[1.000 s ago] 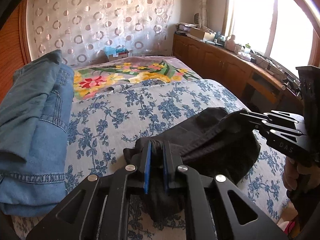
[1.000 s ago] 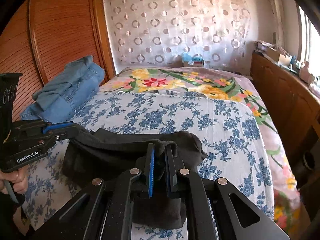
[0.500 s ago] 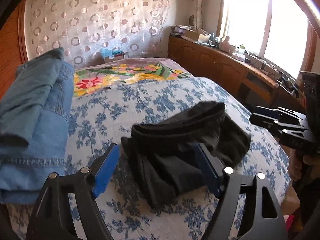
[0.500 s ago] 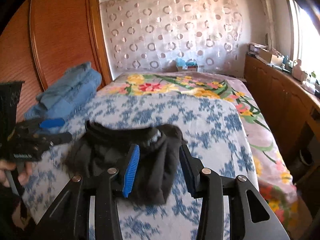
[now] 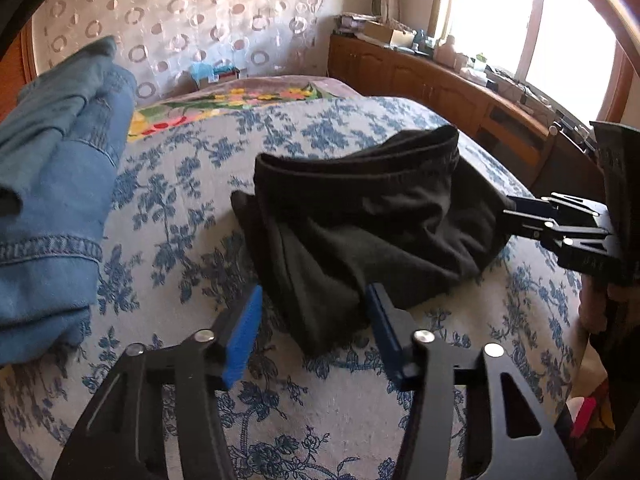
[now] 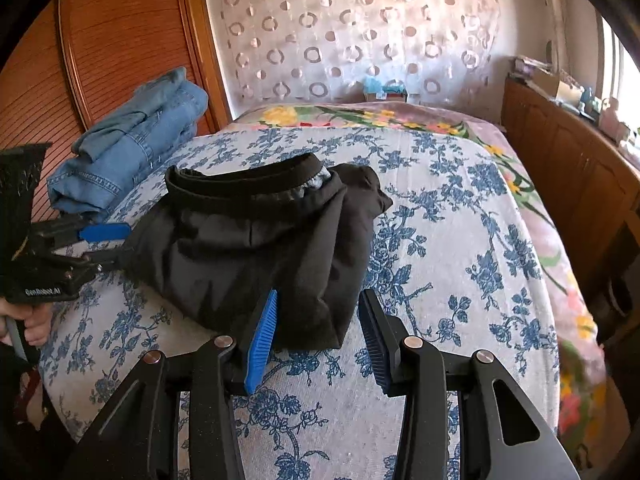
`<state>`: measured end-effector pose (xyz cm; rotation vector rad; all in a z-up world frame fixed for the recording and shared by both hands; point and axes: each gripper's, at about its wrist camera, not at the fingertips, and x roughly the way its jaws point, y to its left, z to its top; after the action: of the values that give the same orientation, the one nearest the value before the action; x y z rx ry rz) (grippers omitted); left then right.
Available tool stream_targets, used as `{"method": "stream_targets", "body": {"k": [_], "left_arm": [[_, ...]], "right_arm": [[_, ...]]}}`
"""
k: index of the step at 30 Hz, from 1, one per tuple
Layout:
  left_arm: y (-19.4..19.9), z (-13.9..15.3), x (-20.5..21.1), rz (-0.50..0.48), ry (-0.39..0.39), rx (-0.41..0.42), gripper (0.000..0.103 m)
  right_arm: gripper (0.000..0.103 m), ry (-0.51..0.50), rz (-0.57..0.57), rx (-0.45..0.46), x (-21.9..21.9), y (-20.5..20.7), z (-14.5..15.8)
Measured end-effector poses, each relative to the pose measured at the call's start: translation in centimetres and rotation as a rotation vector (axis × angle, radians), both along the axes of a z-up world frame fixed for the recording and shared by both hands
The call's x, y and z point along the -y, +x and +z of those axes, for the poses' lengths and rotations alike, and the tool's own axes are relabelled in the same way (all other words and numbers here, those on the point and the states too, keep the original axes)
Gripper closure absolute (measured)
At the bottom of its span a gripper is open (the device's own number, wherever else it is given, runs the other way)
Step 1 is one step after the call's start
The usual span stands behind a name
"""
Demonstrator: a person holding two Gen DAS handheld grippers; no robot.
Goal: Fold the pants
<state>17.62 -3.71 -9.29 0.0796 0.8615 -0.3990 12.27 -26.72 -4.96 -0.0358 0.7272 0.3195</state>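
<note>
Bedspread (image 6: 440, 240) bears bunched black pants (image 6: 260, 240), legs hidden; both tools spread.

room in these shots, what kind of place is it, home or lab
Most likely a home bedroom. The black pants lie on a bed with a floral cover, folded jeans sit by a wooden wardrobe, and a patterned curtain hangs behind.

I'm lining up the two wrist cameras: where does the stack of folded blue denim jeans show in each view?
Left wrist view: the stack of folded blue denim jeans fills the left edge, large and close, left of the bundled black pants.
Right wrist view: the jeans sit upper left, against the wooden wardrobe.
Shared landmark: the circle-patterned curtain behind the bed.
</note>
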Motion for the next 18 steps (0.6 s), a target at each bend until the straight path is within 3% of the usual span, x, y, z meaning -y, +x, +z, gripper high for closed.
{"method": "stream_targets", "body": {"k": [7, 8, 9, 12, 18], "left_arm": [[0.3, -0.5, 0.3, -0.017, -0.009, -0.015, 0.069], [0.3, -0.5, 0.3, -0.021, -0.015, -0.017, 0.073], [0.3, -0.5, 0.3, -0.024, -0.018, -0.017, 0.079], [-0.1, -0.3, 0.3, -0.021, -0.008, -0.005, 0.091], [-2.7, 1.3, -0.1, -0.039, -0.044, 0.032, 0.093]], "right_arm": [[0.06, 0.048, 0.015, -0.047, 0.2, 0.6, -0.9], [0.063, 0.054, 0.016, -0.056, 0.2, 0.7, -1.0], [0.073, 0.064, 0.023, -0.063, 0.3, 0.8, -1.1], [0.09, 0.076, 0.032, -0.042, 0.5, 0.4, -0.6], [0.093, 0.077, 0.043, -0.026, 1.2, -1.5, 0.0]]}}
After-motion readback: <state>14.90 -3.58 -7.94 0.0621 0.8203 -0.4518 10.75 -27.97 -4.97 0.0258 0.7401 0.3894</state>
